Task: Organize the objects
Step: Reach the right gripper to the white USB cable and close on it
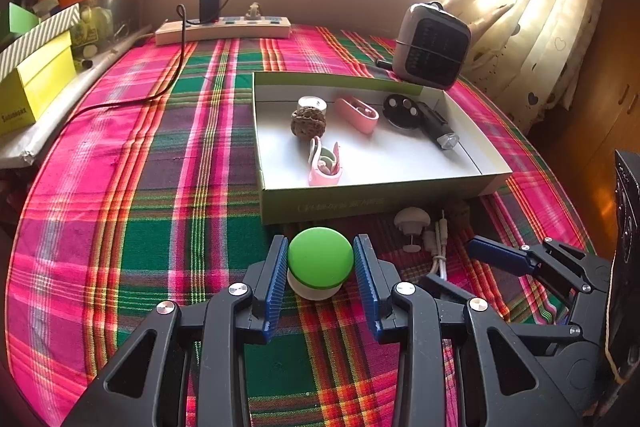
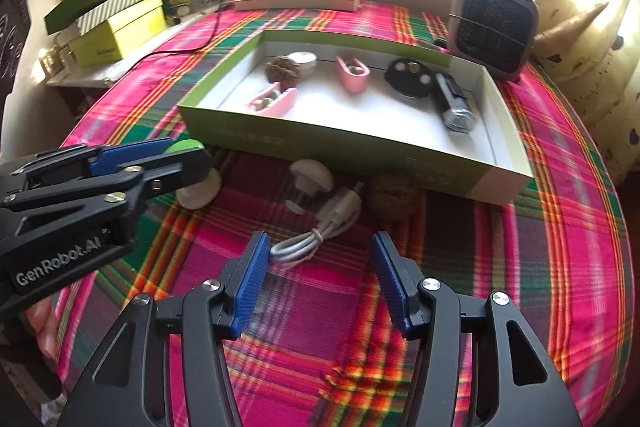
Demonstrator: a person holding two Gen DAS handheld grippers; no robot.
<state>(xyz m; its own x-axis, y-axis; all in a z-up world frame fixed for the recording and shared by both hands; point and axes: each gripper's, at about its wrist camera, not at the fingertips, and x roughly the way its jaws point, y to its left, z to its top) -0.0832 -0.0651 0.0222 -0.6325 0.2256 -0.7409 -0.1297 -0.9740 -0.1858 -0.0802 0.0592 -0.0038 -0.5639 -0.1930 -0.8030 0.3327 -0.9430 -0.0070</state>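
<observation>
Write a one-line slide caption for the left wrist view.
Left gripper closes around a green-capped mushroom on the plaid cloth, in front of the half-filled box.

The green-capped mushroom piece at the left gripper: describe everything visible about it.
The green-capped mushroom piece has a smooth, glossy green dome over a white rounded base, plastic by the look of it. It stands upright on the plaid tablecloth, in front of the open box and outside it. The left gripper has a blue pad against each side of the cap. Whether it is squeezed tight cannot be told.
</observation>
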